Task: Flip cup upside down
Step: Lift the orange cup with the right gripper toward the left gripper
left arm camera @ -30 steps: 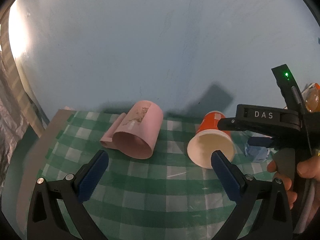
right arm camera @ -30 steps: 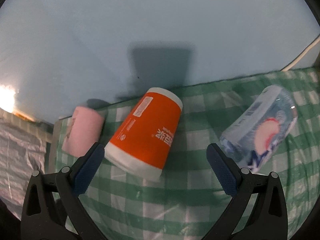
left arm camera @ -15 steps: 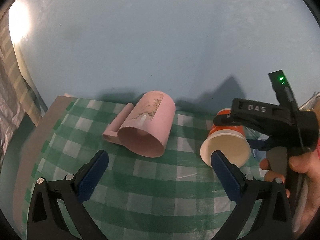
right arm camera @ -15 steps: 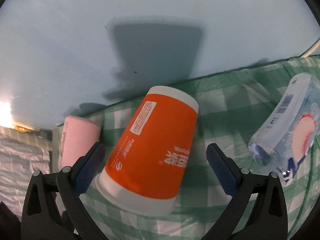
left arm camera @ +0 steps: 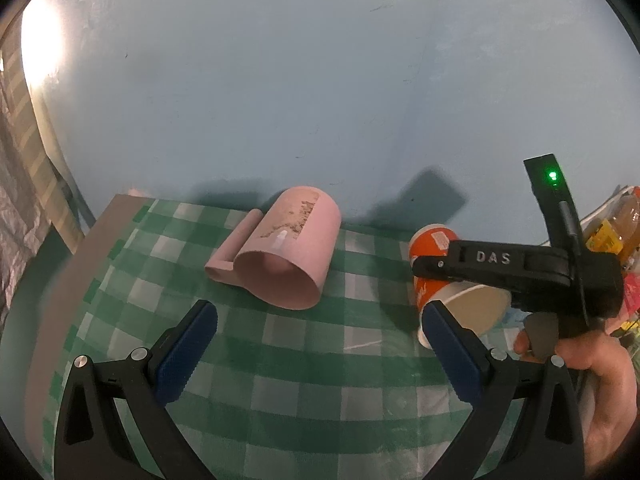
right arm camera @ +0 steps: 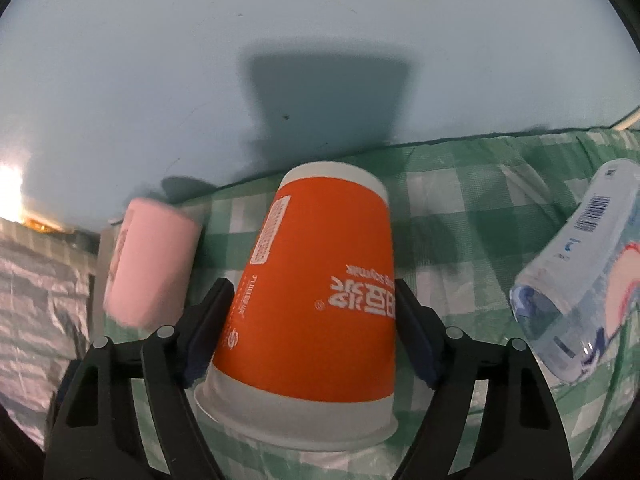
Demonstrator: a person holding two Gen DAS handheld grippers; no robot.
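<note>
An orange paper cup [right arm camera: 316,312] with a white rim lies on its side on the green checked cloth [left arm camera: 280,360], base toward the blue wall. My right gripper [right arm camera: 312,332] is shut on it, one pad on each side of its body. In the left wrist view the cup [left arm camera: 448,280] shows at the right with the right gripper's finger across it. A pink mug [left arm camera: 288,256] lies on its side at the middle, mouth toward me. My left gripper [left arm camera: 320,352] is open and empty, in front of the mug.
A clear plastic bottle [right arm camera: 580,304] with a blue and pink label lies on the cloth to the right of the orange cup. The pink mug [right arm camera: 148,264] is to its left. The blue wall [left arm camera: 280,100] stands close behind. The cloth's left edge drops off.
My right gripper has moved forward around the orange cup and shut on it. The left gripper has risen and drawn back a little.
</note>
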